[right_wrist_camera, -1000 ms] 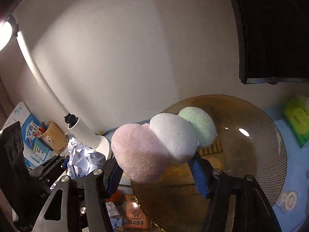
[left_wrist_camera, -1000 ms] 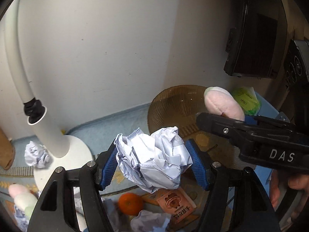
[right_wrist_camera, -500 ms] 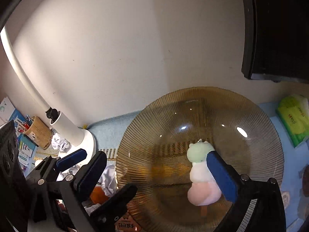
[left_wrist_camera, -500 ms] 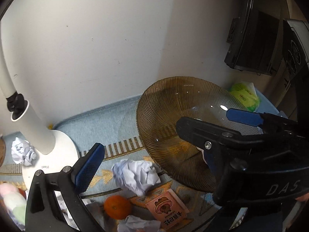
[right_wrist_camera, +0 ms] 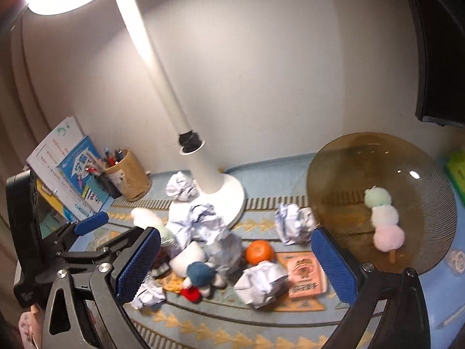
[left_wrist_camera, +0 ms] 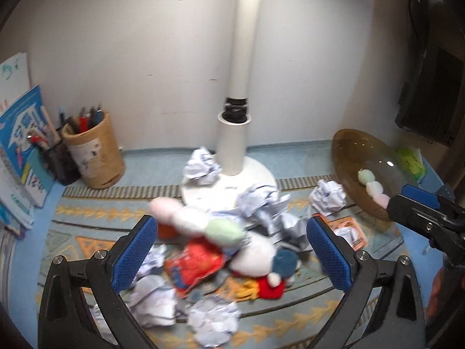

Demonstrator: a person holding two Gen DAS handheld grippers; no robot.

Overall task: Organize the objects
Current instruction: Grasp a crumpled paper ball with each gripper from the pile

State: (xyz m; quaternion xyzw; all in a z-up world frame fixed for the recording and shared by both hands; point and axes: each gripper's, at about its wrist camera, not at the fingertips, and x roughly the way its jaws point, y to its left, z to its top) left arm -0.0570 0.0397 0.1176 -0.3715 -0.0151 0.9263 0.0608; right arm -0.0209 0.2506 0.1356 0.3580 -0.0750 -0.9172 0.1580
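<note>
My left gripper (left_wrist_camera: 231,250) stands open and empty above a pile of crumpled paper balls (left_wrist_camera: 258,203), a pink-white-green dango plush (left_wrist_camera: 197,221), a red snack packet (left_wrist_camera: 197,264) and a white plush with a blue cap (left_wrist_camera: 261,256). My right gripper (right_wrist_camera: 237,261) is also open and empty over the same pile. A second dango plush (right_wrist_camera: 383,221) lies in the brown glass plate (right_wrist_camera: 334,157) on the right. A crumpled paper ball (right_wrist_camera: 293,224) rests on the mat just left of the plate. An orange (right_wrist_camera: 259,251) and a pink card pack (right_wrist_camera: 305,276) lie nearby.
A white lamp (left_wrist_camera: 232,145) stands on its round base behind the pile. A pen cup (left_wrist_camera: 93,157) and books (left_wrist_camera: 17,151) are at the left wall. A dark monitor (left_wrist_camera: 430,101) and a green packet (left_wrist_camera: 412,160) are at the right.
Both grippers opened. The paper ball dropped onto the mat beside the plate and the dango plush landed in the plate. Both grippers then swung left, away from the plate, toward the pile.
</note>
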